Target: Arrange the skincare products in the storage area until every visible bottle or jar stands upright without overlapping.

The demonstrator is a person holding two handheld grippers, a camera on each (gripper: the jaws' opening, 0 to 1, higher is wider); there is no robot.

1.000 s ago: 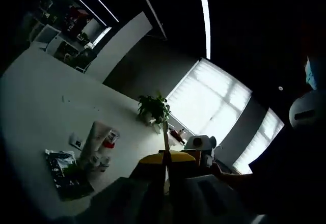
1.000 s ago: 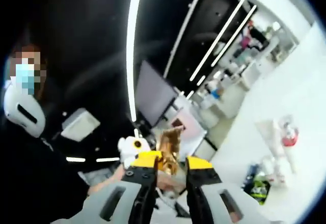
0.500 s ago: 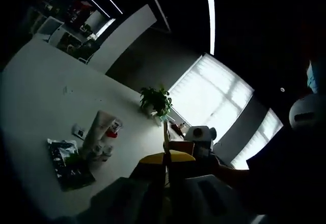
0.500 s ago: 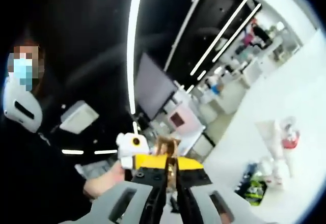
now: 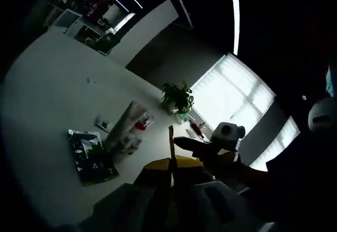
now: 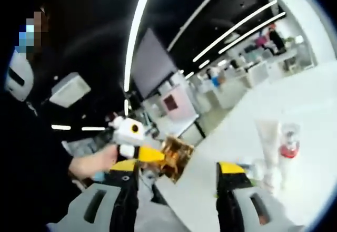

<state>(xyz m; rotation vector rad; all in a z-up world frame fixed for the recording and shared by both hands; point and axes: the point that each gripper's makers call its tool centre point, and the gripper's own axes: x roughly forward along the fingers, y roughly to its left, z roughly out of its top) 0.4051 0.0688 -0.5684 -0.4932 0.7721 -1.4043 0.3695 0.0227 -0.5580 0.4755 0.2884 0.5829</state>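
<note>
Tabletop (image 5: 47,110), white and broad, runs across a dim room with long ceiling light strips (image 5: 235,16), a bright blinded window (image 5: 234,97) and a potted plant (image 5: 178,96) at the table's far edge. In the left gripper view, the skincare products (image 5: 129,132) sit clustered mid-table: a tall pale tube, a bottle with a red part and small white jars, just beside a dark green packet (image 5: 90,157) lying flat. The left gripper (image 5: 171,164) has its yellow-tipped jaws pressed together on a thin gold card (image 5: 171,137) seen edge-on. In the right gripper view, the right gripper (image 6: 179,168) has its jaws spread wide, and the card hangs between them, held by the left gripper coming in from the left. The tube (image 6: 267,137) and red-banded bottle (image 6: 288,145) stand upright on the table beyond. Half a second ago the right jaws were closed on the card; now they have let go.
</note>
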